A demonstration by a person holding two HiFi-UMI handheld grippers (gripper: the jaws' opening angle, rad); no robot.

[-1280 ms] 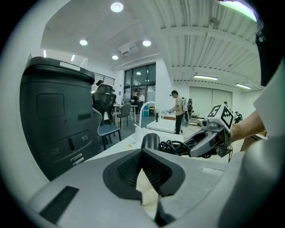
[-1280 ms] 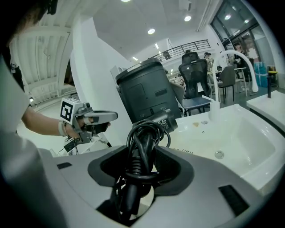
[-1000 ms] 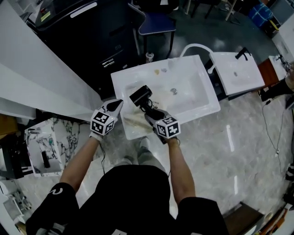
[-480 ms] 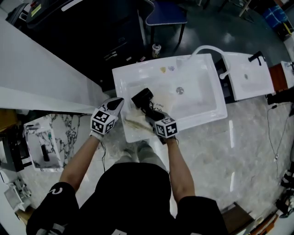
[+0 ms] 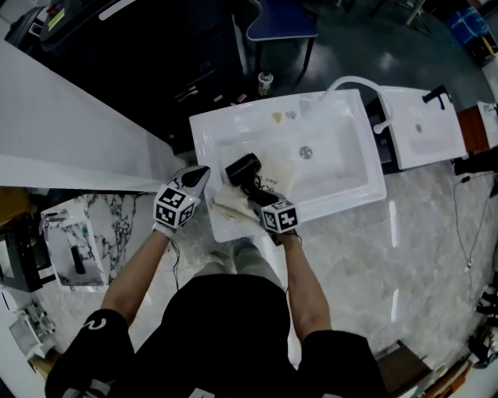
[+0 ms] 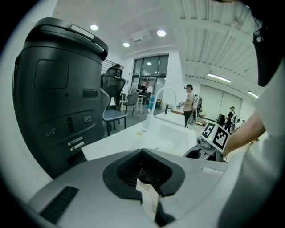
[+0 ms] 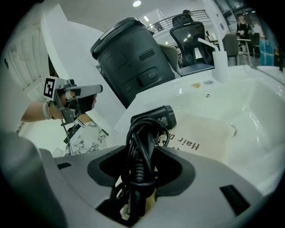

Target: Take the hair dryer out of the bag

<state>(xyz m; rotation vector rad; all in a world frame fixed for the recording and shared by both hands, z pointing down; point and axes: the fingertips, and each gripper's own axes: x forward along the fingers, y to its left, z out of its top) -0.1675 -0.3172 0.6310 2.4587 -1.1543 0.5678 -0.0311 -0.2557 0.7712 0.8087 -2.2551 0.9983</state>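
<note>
Sink (image 5: 227,124): white, rectangular, with a drain near its middle.
Faucet (image 5: 352,81): white, arched at the sink's far corner.
Chair (image 5: 282,20): blue seat, beyond the sink.
Floor (image 5: 412,256): pale marble.

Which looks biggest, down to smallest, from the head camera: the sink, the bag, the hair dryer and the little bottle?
1. sink, by far
2. bag, partly covered
3. hair dryer, nearer the camera than the bag, so these two are unsure
4. bottle, behind the sink

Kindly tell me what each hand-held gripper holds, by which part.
Right hand-held gripper: the black hair dryer, by its cord-wrapped handle. Left hand-held gripper: an edge of the beige cloth bag.
</note>
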